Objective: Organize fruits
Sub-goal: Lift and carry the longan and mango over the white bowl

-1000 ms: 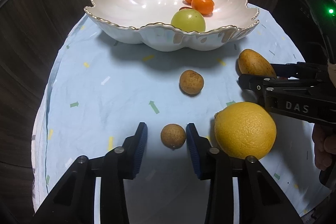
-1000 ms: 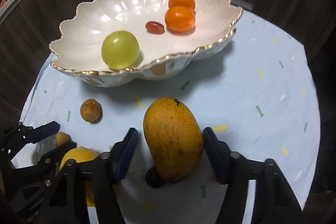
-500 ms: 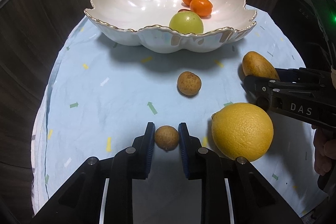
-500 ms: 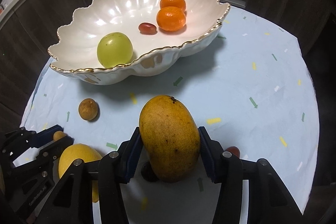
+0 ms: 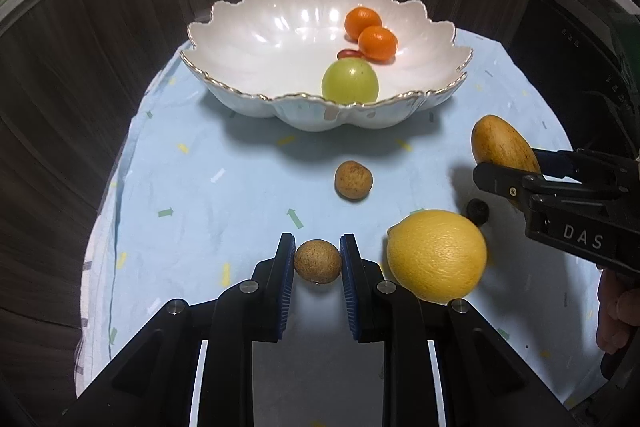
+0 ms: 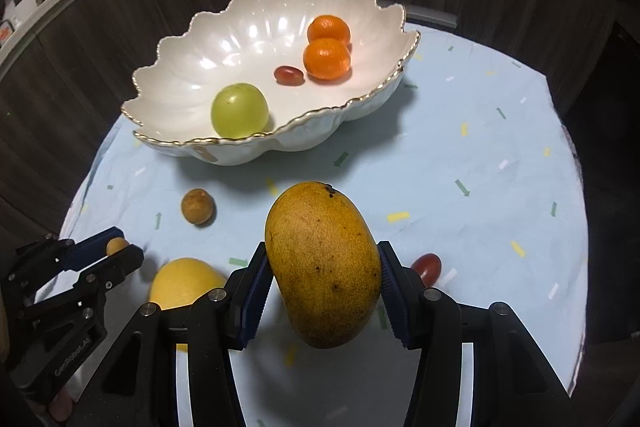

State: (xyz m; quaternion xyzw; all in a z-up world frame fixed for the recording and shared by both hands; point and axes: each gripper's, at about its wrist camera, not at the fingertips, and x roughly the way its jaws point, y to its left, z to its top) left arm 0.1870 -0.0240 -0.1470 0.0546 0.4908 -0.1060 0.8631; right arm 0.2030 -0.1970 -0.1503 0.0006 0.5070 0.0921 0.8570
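1. Now, left gripper (image 5: 317, 261): blue pads closed against both sides of a small brown longan (image 5: 318, 261), which looks lifted slightly off the cloth.
2. Right gripper (image 6: 323, 277): closed on a yellow-orange mango (image 6: 323, 263), held clear of the cloth, stem end pointing away from the camera.
3. Just right of the left gripper, a large yellow lemon (image 5: 437, 255) sits on the pale blue cloth (image 5: 200, 187) covering the counter.
4. Second longan (image 5: 353, 180) lies loose on the cloth, between the grippers and the bowl.
5. Red grape (image 6: 427, 267) rests on the cloth just beside the right gripper's right finger.
6. Scalloped white bowl (image 5: 248, 27), gold-rimmed, stands at the far side; inside: a green fruit (image 5: 350, 81) near the front wall, two tangerines (image 5: 370, 34) touching each other, and a small red grape (image 6: 289, 75) beside them.
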